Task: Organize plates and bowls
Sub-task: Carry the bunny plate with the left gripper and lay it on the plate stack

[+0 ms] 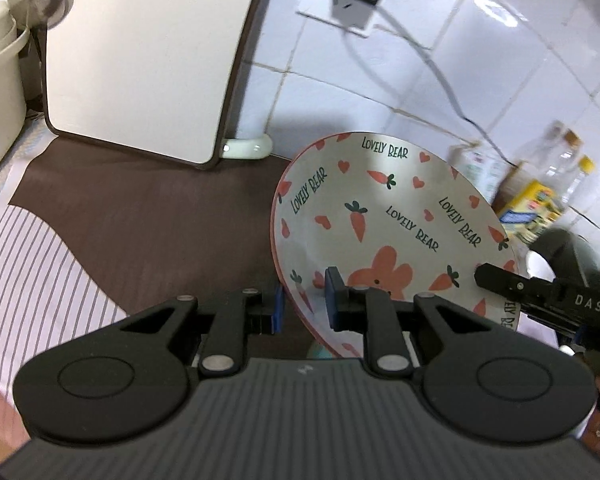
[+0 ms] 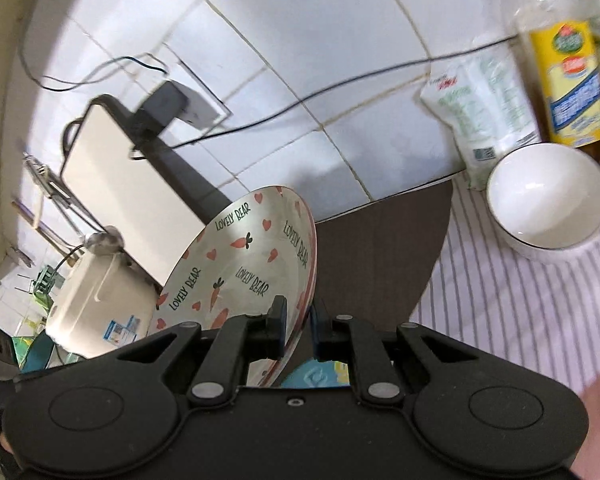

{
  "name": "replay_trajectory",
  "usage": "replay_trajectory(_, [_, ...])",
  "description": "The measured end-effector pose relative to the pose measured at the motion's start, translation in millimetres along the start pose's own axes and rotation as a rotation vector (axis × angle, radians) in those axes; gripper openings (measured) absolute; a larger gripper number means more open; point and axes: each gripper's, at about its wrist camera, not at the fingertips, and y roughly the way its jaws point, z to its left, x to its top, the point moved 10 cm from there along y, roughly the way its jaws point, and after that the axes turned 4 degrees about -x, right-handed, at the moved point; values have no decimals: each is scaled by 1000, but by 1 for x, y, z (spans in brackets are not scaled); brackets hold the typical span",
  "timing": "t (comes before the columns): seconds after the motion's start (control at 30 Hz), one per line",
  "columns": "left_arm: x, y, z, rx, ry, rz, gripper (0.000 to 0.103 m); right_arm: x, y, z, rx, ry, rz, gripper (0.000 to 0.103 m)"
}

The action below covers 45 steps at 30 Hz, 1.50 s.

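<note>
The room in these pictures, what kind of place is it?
Most likely a home kitchen counter: white wall tiles, cooking-oil bottles against the wall, and a printed plate and a white bowl over a striped cloth.

Left claw (image 1: 305, 304) and right claw (image 2: 299, 326), both clamped, jaws near-closed.

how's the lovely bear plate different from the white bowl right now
The plate is printed with carrots, hearts and lettering; the bowl is plain white inside. The plate is shallow and wide, the bowl deep. The plate is tilted up on edge, its rim between the fingers of both the left hand-held gripper and the right hand-held gripper; the bowl sits upright and untouched on the striped cloth. Both look empty.
</note>
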Motion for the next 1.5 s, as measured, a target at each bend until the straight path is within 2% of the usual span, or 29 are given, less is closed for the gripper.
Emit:
replay_trajectory(0.2, [-22, -23, -31, -52, 32, 37, 18, -13, -50, -3, -17, 30, -35, 16])
replay_trajectory(0.4, [-54, -22, -37, -64, 18, 105, 19, -39, -76, -16, -67, 44, -30, 17])
replay_trajectory(0.77, [-107, 4, -32, -43, 3, 232, 19, -90, -69, -54, -145, 95, 64, 17])
replay_trajectory(1.13, [-122, 19, -30, -30, -14, 279, 19, -105, -66, -64, -209, 41, 83, 17])
replay_trajectory(1.33, [-129, 21, -28, 22, -10, 285, 21, -113, -61, -64, -247, 13, 110, 17])
replay_trajectory(1.5, [-131, 24, -29, 50, 7, 295, 21, -118, -58, -63, -316, -52, 130, 17])
